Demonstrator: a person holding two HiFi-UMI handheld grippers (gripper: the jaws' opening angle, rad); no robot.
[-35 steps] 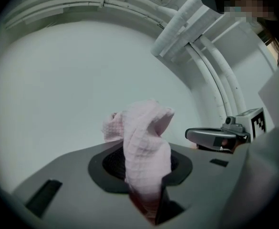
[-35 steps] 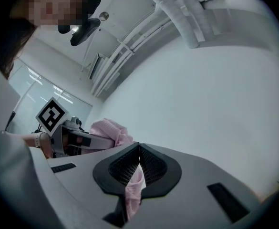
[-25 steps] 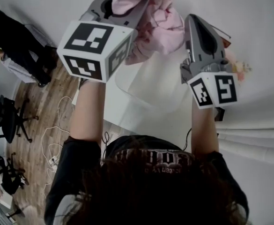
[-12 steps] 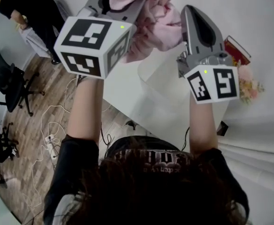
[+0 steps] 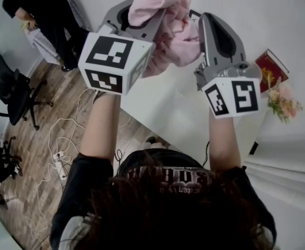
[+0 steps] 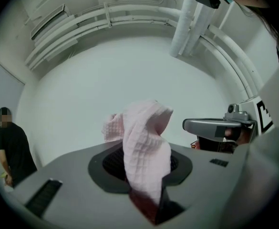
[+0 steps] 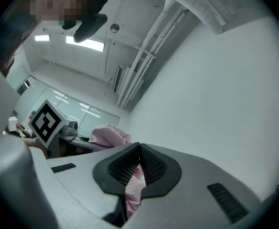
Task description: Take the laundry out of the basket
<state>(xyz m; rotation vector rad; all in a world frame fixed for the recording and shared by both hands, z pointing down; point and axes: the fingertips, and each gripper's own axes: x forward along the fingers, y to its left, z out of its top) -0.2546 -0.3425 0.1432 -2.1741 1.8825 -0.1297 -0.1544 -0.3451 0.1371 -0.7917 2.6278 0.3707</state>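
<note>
Head view: no readable text. The chest print on the holder's black shirt [image 5: 175, 177] is gothic lettering, too small to read. The cubes carry black-and-white square markers only.

The pink cloth [image 5: 175, 35] is bunched and held up between both claws over the bench [image 5: 173, 113] near its front edge, clear of the surface. The left claw [image 5: 142, 14] is clamped on one fold and the right claw [image 5: 205, 22] on another.

Versus a second ago the grip is the same on both sides, but the background has slid. A red book [image 5: 271, 69] and a bunch of flowers [image 5: 282, 100] now show fully at the bench's right edge. The bystander in black [image 5: 43, 9] is now at top left, near an office chair [image 5: 11, 92]. White cables [image 5: 63, 139] trail over the wood-plank floor [image 5: 32, 160].

Left gripper view: the left claw [image 6: 139, 173] is closed on the pink cloth [image 6: 144, 147]. The fabric is waffle weave with a small square grid. It stands up out of the black mesh-textured pads [image 6: 113, 163] and flops forward. The claw shells are smooth grey plastic. The right claw [image 6: 215, 127] is side-on at the right.

Right gripper view: the right claw [image 7: 138, 168] is pinched on a thin strip of the pink cloth [image 7: 135, 187], its pads nearly meeting above it. More of the cloth is heaped by the left claw's marker cube [image 7: 47, 121].
</note>
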